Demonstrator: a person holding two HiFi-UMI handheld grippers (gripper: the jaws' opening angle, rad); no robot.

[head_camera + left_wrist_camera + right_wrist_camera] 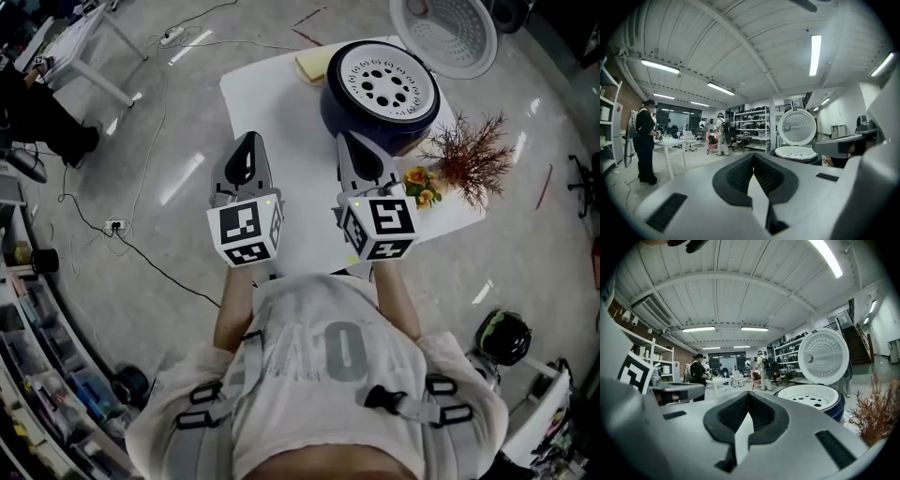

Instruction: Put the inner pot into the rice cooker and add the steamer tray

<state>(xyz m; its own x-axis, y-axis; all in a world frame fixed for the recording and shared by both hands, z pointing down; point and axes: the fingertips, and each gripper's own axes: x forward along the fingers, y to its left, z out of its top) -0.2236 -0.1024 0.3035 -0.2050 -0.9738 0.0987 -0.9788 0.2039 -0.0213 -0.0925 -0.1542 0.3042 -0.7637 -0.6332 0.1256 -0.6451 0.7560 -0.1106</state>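
only legible print: a big pale "0" or "o" on the person's shirt [344,352], w/ fainter chars to its left too washed out to read. the left cube [246,231] on the left gripper [247,141] and the right cube [380,225] on the right gripper [351,142] carry black-and-white square code patterns, not letters or nos.; one such pattern also shows at the left edge of the right gripper view.

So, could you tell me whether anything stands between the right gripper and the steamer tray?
Nothing visible does. The right gripper, shut and empty, faces the rice cooker; its lid is up and the steamer tray lies uncovered in it.
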